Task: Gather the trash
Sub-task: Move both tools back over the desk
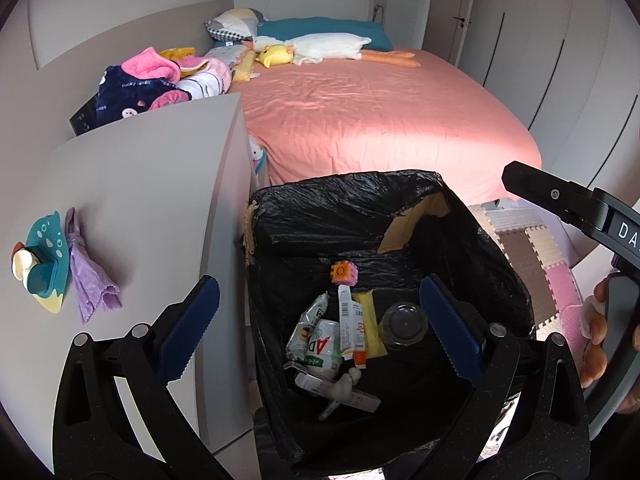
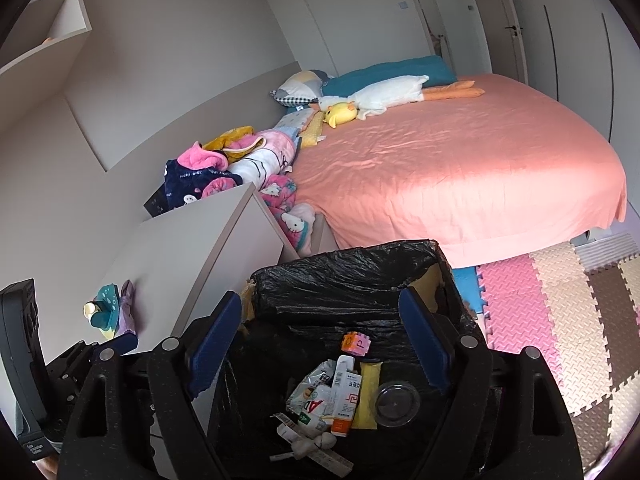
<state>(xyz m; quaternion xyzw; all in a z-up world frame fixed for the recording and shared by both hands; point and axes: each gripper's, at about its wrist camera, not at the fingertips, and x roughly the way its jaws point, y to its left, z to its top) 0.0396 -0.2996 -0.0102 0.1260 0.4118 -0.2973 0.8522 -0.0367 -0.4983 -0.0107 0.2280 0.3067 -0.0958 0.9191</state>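
- Bedroom scene, seen from two wrist cameras that look down into a trash box [image 1: 472, 216] lined with a black plastic bag; torn cardboard shows at its far rim.
- Left claw [image 1: 320, 336] hangs over the box with its blue-padded fingers spread wide and nothing between them.
- Right claw [image 2: 320, 344] hangs over the same box, fingers also well apart and empty.
- Trash lies on the bottom of the bag: a white bottle with green print [image 1: 324, 348], a crumpled snack wrapper [image 1: 310, 322], a white and orange tube box [image 1: 352, 328], a yellow packet [image 1: 370, 320], a clear plastic lid [image 1: 403, 325] and a small orange and pink foam cube [image 1: 343, 273].
- Grey cabinet [image 1: 152, 184] stands just left of the box; a teal toy [image 1: 42, 264] and a purple cloth [image 1: 90, 276] lie on its top.
- Bed with a pink sheet [image 1: 380, 120] fills the background, with a white plush goose [image 1: 320, 46] and a yellow plush duck [image 1: 274, 54] near the pillows.
- Foam puzzle mats [image 2: 560, 320] cover the floor to the right.
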